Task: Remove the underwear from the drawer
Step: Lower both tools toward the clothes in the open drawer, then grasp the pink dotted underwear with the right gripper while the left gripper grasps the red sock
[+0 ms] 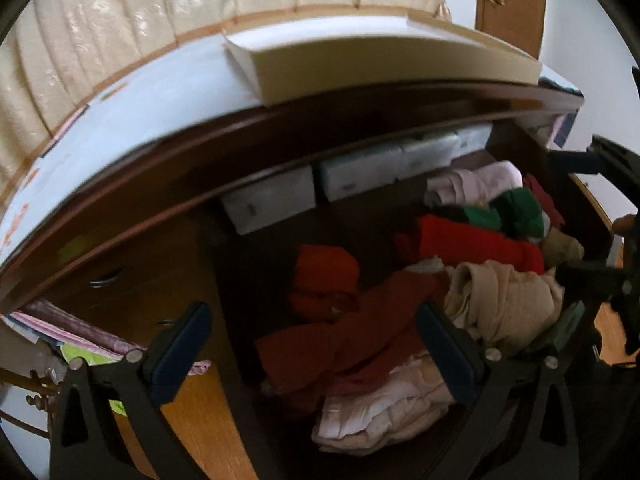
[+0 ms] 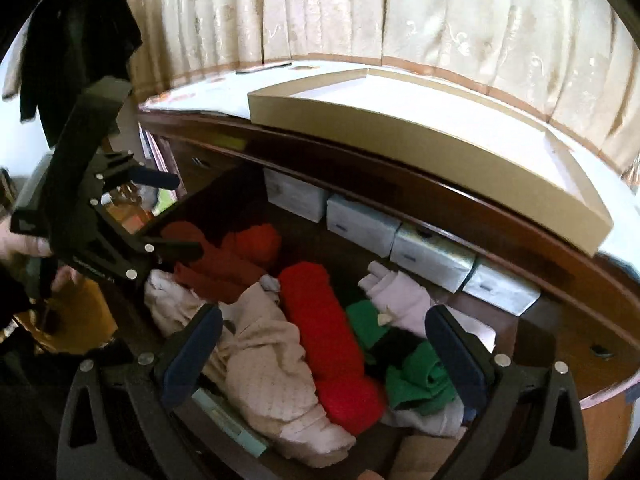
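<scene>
The dark wooden drawer (image 1: 236,280) (image 2: 224,200) stands pulled out and holds rolled and folded garments. My left gripper (image 1: 312,354) hovers open over a dark red garment (image 1: 360,340), with a pale pink one (image 1: 380,412) just below it. In the right wrist view the left gripper (image 2: 172,216) shows at the drawer's left end, held by a hand. My right gripper (image 2: 326,356) is open above a bright red roll (image 2: 328,344) and a beige garment (image 2: 264,368). A green piece (image 2: 420,376) and a pink one (image 2: 400,296) lie to the right. Neither gripper holds anything.
Several white boxes (image 1: 272,200) (image 2: 360,220) line the drawer's back. A flat cardboard box (image 1: 380,56) (image 2: 420,132) lies on the dresser top, overhanging the drawer. Cream curtains (image 2: 400,12) hang behind. Dark clothing (image 2: 76,40) hangs at the far left.
</scene>
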A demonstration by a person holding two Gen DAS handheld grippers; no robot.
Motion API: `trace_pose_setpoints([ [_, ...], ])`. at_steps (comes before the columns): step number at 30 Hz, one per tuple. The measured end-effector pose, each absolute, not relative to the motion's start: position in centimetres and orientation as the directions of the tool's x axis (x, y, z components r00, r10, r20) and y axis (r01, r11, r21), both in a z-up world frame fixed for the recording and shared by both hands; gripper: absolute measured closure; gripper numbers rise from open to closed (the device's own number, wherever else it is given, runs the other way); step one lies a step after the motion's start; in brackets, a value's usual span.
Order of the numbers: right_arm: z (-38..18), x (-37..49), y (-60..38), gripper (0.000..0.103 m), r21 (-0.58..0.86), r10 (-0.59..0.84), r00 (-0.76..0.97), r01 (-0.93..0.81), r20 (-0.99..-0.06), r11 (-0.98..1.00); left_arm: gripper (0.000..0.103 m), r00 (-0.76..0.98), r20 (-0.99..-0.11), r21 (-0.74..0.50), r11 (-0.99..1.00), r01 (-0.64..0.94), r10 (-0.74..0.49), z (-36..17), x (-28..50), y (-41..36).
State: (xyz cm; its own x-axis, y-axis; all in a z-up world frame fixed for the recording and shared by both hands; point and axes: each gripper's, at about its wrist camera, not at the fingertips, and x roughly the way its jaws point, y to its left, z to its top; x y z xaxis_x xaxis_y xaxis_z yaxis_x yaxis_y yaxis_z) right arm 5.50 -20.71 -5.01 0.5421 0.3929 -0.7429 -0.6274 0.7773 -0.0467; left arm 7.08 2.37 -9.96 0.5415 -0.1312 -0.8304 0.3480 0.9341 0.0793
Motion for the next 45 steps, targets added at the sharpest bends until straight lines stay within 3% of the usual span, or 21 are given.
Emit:
trace_pose_setpoints([
  [3, -5.9, 5.7, -19.2, 0.001, -0.122, 0.304, 0.524, -0.630, -0.796, 0.767, 0.000, 0.517, -0.845, 0.087, 0.919, 0.383, -0.135, -10.3, 7.4, 1.7],
  [9, -7.3, 6.7, -18.7, 0.001, -0.055, 0.281, 0.415, -0.636, -0.865, 0.770, 0.000, 0.470, -0.876, 0.151, 0.866, 0.476, -0.105, -11.5, 7.8, -0.3],
  [15, -8.4, 7.3, -18.3, 0.001, 0.018, 0.292, 0.306, -0.663, -0.906, 0.749, 0.001, 0.372, -0.916, 0.092, 0.821, 0.564, -0.153, -12.2, 8.3, -1.2],
  [21, -9.8, 7.4, -17.6, 0.001, 0.062, 0.283, 0.219, -0.680, -0.934, 0.730, 0.009, 0.282, -0.947, 0.053, 0.795, 0.604, -0.151, -13.3, 9.0, -1.8],
  [23, -10.1, 7.9, -17.8, 0.009, 0.080, 0.283, 0.203, -0.666, -0.937, 0.741, 0.015, 0.258, -0.953, 0.034, 0.795, 0.605, -0.156, -13.7, 9.5, -1.7],
  [24, -10.2, 8.1, -17.9, 0.021, 0.087, 0.283, 0.196, -0.661, -0.939, 0.745, 0.017, 0.246, -0.956, 0.023, 0.794, 0.607, -0.160, -13.9, 9.7, -1.8],
  [25, -10.2, 8.3, -18.0, 0.025, 0.090, 0.280, 0.190, -0.658, -0.941, 0.748, 0.020, 0.237, -0.958, 0.018, 0.792, 0.611, -0.160, -14.0, 9.7, -1.9],
  [43, -10.8, 8.6, -17.0, 0.025, 0.066, 0.228, 0.157, -0.669, -0.961, 0.740, 0.024, 0.230, -0.967, 0.051, 0.798, 0.601, -0.111, -14.5, 10.2, -2.6],
  [45, -11.2, 8.7, -16.6, 0.025, 0.052, 0.213, 0.159, -0.673, -0.964, 0.737, 0.030, 0.225, -0.967, 0.047, 0.792, 0.609, -0.116, -14.5, 10.1, -2.7],
])
